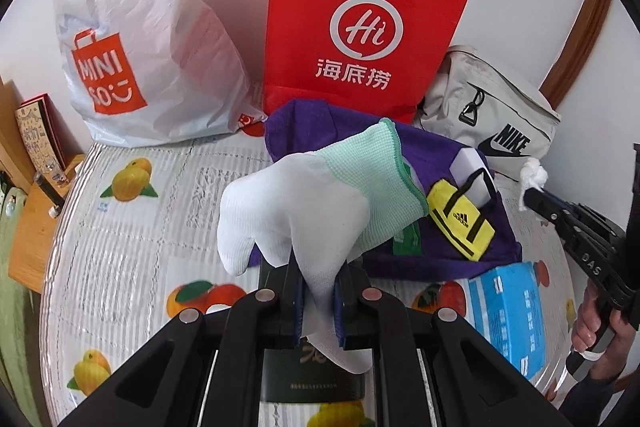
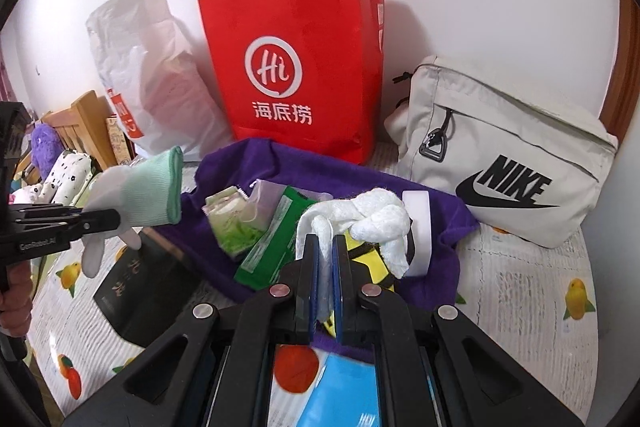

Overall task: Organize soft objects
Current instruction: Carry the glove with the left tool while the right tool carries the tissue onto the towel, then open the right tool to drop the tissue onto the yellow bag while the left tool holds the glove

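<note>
Your L gripper (image 1: 320, 291) is clamped on a white glove (image 1: 296, 203) w/ green cuff, held up off the table. R gripper (image 2: 327, 267) is pinched on a crumpled white cloth (image 2: 376, 223), just over the purple towel (image 2: 304, 167). Behind: red paper bag (image 2: 296, 67), grey Nike bag (image 2: 500, 155), by the wall.

My left wrist camera looks forward and down along its fingers, close over the table (image 1: 132, 227), facing the wall. My right one does likewise from further right. Both share the red bag (image 1: 360, 27) (image 2: 296, 67), purple cloth (image 1: 440, 251) (image 2: 320, 171) and Nike pouch (image 1: 496, 115) (image 2: 500, 155); each catches the other gripper at its edge.
</note>
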A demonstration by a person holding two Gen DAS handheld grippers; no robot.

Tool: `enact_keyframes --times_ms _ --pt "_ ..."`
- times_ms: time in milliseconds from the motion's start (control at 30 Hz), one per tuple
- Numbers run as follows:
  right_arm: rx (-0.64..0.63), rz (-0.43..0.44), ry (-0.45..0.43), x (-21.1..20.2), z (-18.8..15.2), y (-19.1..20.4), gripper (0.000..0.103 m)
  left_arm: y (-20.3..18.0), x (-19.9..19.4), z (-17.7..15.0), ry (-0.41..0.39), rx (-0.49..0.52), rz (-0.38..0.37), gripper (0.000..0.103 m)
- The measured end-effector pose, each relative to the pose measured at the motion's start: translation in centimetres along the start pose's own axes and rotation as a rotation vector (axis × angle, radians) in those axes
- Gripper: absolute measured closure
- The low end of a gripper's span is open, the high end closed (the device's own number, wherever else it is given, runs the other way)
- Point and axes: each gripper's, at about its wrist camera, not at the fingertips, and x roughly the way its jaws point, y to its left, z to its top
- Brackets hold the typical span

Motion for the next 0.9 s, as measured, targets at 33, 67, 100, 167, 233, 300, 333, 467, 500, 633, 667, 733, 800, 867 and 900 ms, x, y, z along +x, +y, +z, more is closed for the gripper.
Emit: enact_keyframes --times_ms 33,67,100,167,233,300,333,467,500,633,667,733,800,867,900 --pt "0.002 -0.002 0.005 0.4 0.1 -0.1 0.097 0.0 0.2 0.2 0.0 0.002 0.0 0.092" --pt "0.007 -0.002 0.014 1.0 0.2 -0.3 0.097 0.0 0.3 0.5 0.001 0.004 0.001 0.092" --pt "0.012 -0.001 0.027 1.6 0.3 -0.5 0.097 -0.1 0.5 0.7 0.002 0.005 0.002 0.092" --pt "0.024 -0.002 0.037 2.5 0.4 -0.9 0.097 -0.2 0.9 1.2 0.005 0.009 0.0 0.092" --pt "0.022 -0.001 0.052 3.4 0.5 -1.0 0.097 -0.3 1.2 1.6 0.007 0.012 -0.004 0.092" --pt "0.031 -0.006 0.066 4.2 0.6 -1.3 0.097 -0.3 1.5 2.0 0.009 0.01 -0.007 0.092" --pt "0.037 -0.002 0.084 4.7 0.6 -1.5 0.097 -0.3 1.6 2.3 0.008 0.011 -0.007 0.092" --pt "0.049 -0.007 0.128 6.1 0.3 -1.9 0.096 -0.1 2.1 2.8 0.012 0.011 0.0 0.092" --pt "0.051 -0.007 0.142 6.4 0.2 -2.0 0.095 -0.1 2.3 2.9 0.014 0.011 0.001 0.092" --pt "0.065 0.006 0.179 7.2 -0.1 -2.6 0.09 -0.2 3.1 3.4 0.027 0.011 -0.007 0.091" --pt "0.068 0.007 0.187 7.3 -0.1 -2.6 0.085 -0.4 3.3 3.5 0.031 0.016 -0.011 0.091" --pt "0.068 0.01 0.201 7.6 -0.3 -2.8 0.072 -0.6 3.7 3.6 0.038 0.022 -0.017 0.091" --pt "0.059 0.005 0.202 7.5 -0.4 -2.6 0.059 -0.9 4.2 3.8 0.046 0.026 -0.027 0.091" --pt "0.044 0.004 0.192 7.3 -0.4 -2.4 0.055 -1.3 4.6 4.0 0.055 0.028 -0.038 0.091" --pt "0.04 0.004 0.187 7.2 -0.3 -2.3 0.054 -1.6 4.9 4.1 0.061 0.033 -0.043 0.091"
